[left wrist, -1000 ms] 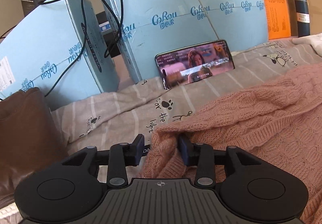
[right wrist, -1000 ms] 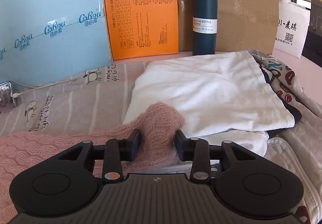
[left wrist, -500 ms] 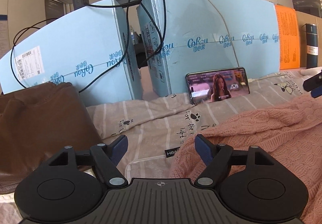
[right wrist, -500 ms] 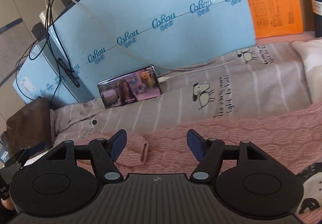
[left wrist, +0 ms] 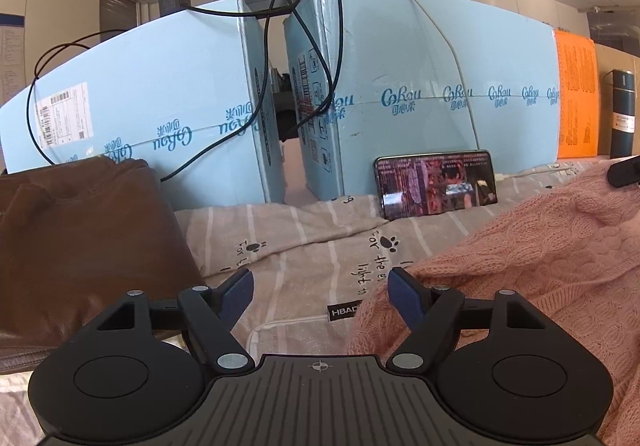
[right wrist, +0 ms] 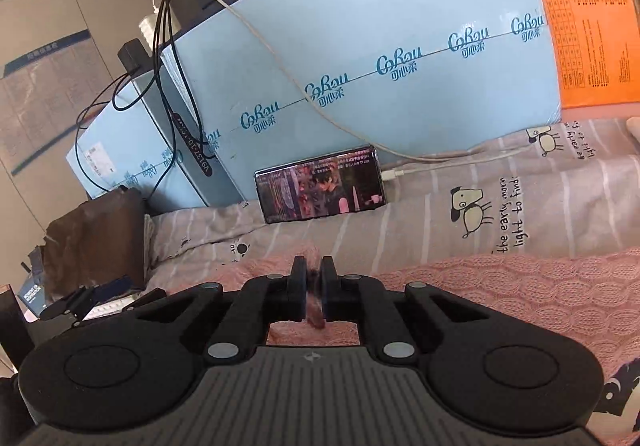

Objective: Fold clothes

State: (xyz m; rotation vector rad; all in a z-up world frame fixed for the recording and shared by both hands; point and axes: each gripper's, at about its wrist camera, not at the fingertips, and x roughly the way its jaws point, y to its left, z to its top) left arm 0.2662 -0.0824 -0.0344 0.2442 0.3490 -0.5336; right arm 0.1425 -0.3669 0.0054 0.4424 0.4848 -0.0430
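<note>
Left of the left gripper: brown garment. Jaws spread wide, nothing between; pink knit sweater edge at the right fingertip. Right gripper: just snapped closed, pinching a sweater fold between the pads; phone beyond the fingertips.

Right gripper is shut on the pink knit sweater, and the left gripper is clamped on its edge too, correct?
Not quite. The right gripper is shut on a pinch of the pink knit sweater, but the left gripper is open: the left wrist view shows its fingers spread apart over the striped grey bedsheet, clamping nothing.
</note>
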